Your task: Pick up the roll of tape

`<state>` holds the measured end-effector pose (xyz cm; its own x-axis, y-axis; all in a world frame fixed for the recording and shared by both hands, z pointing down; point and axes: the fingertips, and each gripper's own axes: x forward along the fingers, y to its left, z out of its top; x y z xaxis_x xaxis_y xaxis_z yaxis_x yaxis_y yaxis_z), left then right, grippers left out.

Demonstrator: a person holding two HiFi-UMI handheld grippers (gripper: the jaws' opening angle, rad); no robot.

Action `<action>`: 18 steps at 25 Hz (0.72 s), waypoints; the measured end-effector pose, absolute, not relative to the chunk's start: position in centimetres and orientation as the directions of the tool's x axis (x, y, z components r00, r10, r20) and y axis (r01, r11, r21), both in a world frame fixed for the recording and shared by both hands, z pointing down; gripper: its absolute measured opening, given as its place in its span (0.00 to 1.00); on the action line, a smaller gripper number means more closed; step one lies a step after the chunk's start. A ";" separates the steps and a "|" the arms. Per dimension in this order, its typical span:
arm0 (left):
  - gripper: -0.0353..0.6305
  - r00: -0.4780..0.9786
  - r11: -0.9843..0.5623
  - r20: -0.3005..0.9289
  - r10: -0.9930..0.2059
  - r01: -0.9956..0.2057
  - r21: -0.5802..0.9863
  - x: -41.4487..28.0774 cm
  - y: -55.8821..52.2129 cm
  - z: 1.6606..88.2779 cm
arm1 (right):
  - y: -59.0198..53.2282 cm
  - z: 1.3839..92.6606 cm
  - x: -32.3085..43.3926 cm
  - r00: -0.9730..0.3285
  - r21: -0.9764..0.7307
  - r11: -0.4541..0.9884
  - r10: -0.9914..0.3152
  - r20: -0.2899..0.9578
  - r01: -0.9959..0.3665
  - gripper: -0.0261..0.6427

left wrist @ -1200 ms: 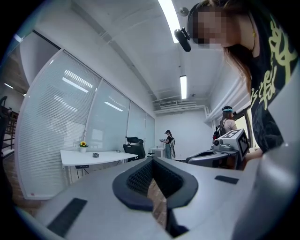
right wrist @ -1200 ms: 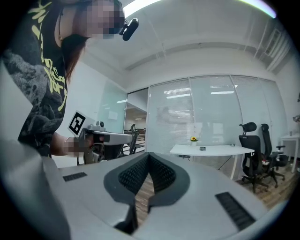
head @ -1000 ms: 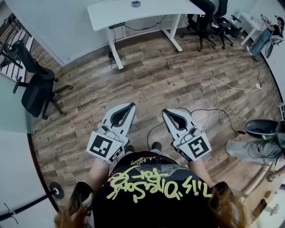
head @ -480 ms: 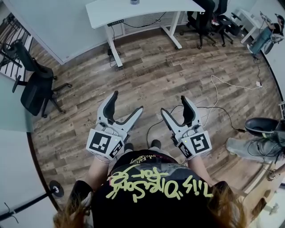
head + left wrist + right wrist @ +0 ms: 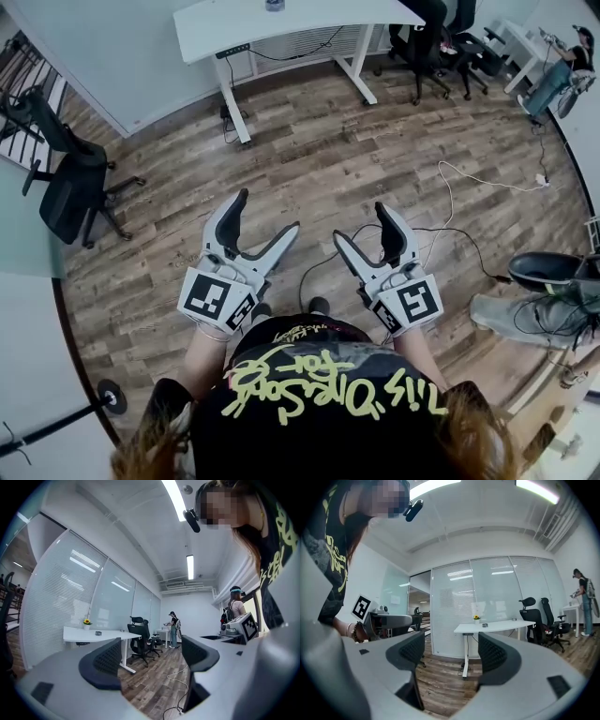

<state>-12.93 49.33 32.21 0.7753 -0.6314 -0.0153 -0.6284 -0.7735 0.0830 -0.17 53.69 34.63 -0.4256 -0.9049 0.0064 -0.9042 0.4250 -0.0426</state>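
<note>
Opened just now: left tongs (image 5: 265, 214) and right tongs (image 5: 363, 223), both empty | step: approach | next: reach grey tape roll (image 5: 274, 5) on far white worktop (image 5: 309, 19)

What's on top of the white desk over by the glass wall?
A small yellow flower and a dark roll of tape sit on the white desk. The desktop shows almost edge-on, so anything flat lying further back can't be seen.

White left gripper (image 5: 265, 213), black-padded; brown wood-plank floor (image 5: 356, 159); white desk (image 5: 309, 14).
</note>
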 end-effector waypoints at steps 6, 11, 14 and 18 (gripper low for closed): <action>0.65 0.734 -0.733 -0.025 -0.679 -0.675 0.079 -10.5 49.9 32.3 | 53.8 35.4 2.9 -0.462 -0.042 0.461 -0.887 0.016 -0.886 0.54; 0.65 0.692 -0.688 0.028 -0.721 -0.721 0.086 -10.7 50.0 33.7 | 53.0 37.0 3.6 -0.508 -0.069 0.504 -0.860 0.050 -0.861 0.54; 0.65 0.676 -0.670 0.056 -0.735 -0.736 0.096 -11.5 49.1 34.3 | 51.9 37.0 3.1 -0.532 -0.063 0.529 -0.846 0.045 -0.846 0.54; 0.65 0.677 -0.672 0.041 -0.734 -0.734 0.091 -11.3 46.4 33.7 | 49.0 36.6 2.8 -0.534 -0.068 0.532 -0.845 0.026 -0.844 0.54</action>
<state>-11.28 46.42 33.68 0.6775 -0.7344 0.0407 -0.7345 -0.6725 0.0911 2.85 49.04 36.63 -0.5342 -0.8450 0.0262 -0.8442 0.5316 -0.0683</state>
